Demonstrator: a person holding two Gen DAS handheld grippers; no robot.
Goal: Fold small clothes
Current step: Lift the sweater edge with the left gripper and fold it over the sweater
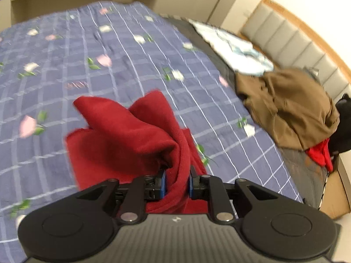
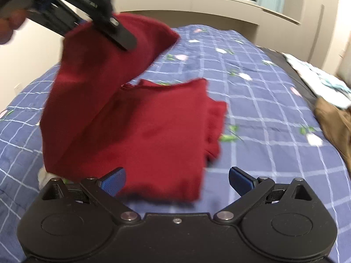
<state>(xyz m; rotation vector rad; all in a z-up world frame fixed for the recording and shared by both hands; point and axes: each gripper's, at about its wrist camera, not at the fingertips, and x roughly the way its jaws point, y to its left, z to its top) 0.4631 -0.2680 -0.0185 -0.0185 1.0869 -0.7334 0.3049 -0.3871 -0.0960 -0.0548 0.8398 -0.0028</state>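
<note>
Red garment half-lifted over a blue checked bed

The bed cover (image 2: 274, 118) fills both views; on it lies the red garment (image 2: 158, 135), its left part raised by the left gripper (image 1: 176, 184), pads clamped on bunched cloth. The right gripper (image 2: 177, 182) hovers near its near edge, jaws spread, holding nothing. A brown garment (image 1: 291, 107) sits far right.

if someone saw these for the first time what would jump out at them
The dark red garment in mid-frame: one side is lifted off the blue checked bedspread by the left tongs, clamped on a bunch of it, while the rest lies flat. The right tongs stand wide open over its near edge, holding nothing. A crumpled brown garment sits at the bed's right edge.
</note>
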